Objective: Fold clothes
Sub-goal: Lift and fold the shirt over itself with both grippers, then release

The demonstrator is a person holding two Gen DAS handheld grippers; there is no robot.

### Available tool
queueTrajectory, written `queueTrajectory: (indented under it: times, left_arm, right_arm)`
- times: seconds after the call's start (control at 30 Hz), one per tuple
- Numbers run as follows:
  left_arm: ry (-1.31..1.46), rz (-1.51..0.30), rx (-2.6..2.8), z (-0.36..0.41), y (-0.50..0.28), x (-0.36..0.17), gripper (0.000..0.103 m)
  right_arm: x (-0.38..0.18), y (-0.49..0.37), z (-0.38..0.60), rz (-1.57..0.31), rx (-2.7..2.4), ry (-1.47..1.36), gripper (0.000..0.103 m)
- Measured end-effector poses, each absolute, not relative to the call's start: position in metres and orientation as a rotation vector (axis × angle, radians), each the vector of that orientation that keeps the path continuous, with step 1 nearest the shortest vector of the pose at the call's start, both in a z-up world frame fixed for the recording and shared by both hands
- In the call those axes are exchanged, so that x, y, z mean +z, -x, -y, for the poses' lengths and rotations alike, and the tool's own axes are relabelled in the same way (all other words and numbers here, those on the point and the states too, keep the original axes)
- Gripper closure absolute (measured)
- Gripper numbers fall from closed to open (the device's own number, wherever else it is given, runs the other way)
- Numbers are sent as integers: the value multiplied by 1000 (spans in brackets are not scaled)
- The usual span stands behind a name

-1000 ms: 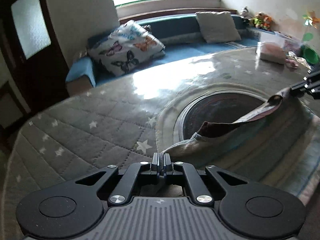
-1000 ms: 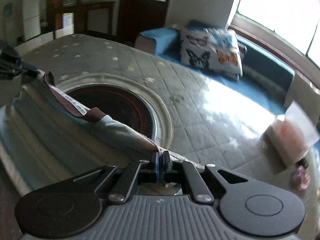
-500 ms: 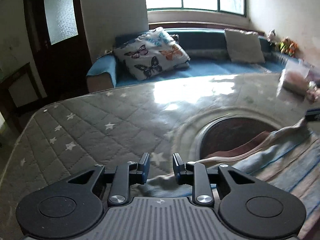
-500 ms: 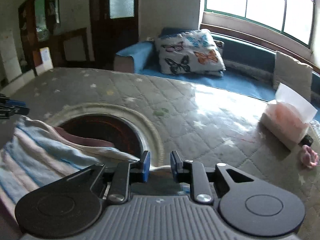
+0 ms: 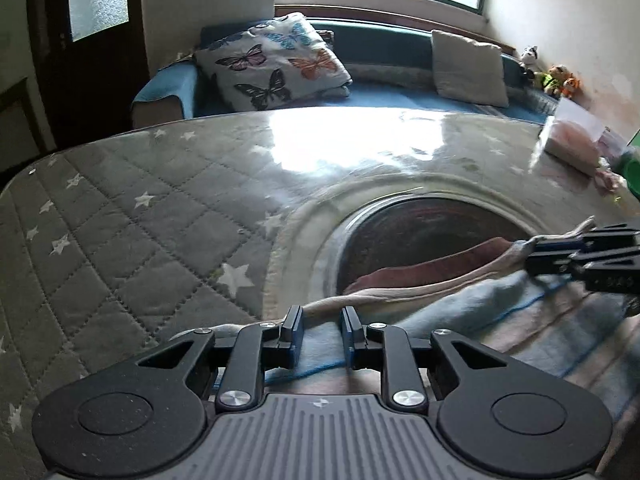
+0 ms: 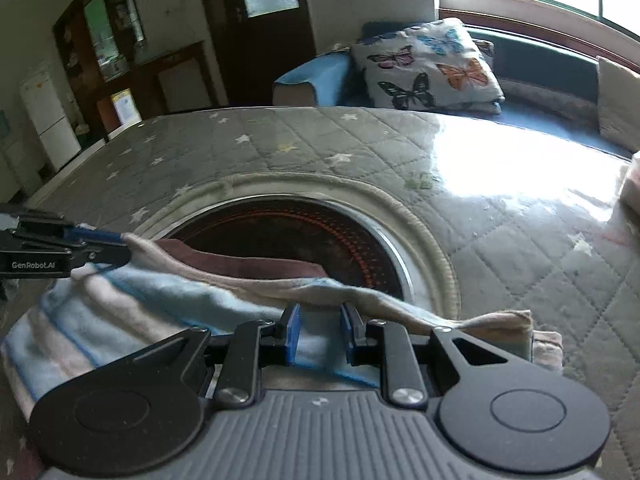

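Both jaws stand apart: left gripper and right gripper each straddle the near edge of the garment without pinching it, probably releasing after laying a fold. Garment lies on the quilted table, partly over its round dark inset; soft, pale blue-and-pink striped, brown lining showing.

Tissue pack cut by the right edge; striped garment's near part behind gripper bodies

I note a garment striped pale blue and pink, with a maroon inner band. The bench cover is grey quilted with white stars. The cushion carries multicoloured butterflies on white.
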State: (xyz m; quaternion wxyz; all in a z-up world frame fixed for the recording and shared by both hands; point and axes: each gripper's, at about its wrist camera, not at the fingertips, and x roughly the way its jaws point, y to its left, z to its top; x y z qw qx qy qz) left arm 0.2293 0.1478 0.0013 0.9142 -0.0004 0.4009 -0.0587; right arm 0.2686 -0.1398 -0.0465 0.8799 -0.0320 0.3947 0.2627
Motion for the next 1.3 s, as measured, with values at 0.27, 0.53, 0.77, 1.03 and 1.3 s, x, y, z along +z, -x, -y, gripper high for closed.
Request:
queueTrajectory:
  times: [0.27, 0.53, 0.77, 1.03, 1.3]
  left_arm:
    - [-5, -773, -165, -131, -218, 16, 80]
    - [-22, -814, -217, -106, -226, 2, 80]
    - [-20, -801, -211, -108, -225, -4, 80]
    - [-9, -784, -196, -108, -223, -7, 80]
    - [-36, -752, -174, -100, -214, -8, 67]
  right_arm:
    - [-39, -262, 137, -792, 530, 71, 81]
    - [-40, -247, 88, -768, 639, 160, 68]
    - [-51, -235, 67, -768, 661, 233, 59]
    - [-48, -208, 71, -777, 710, 264, 53]
    - [-42, -172, 106, -802, 696, 257, 49]
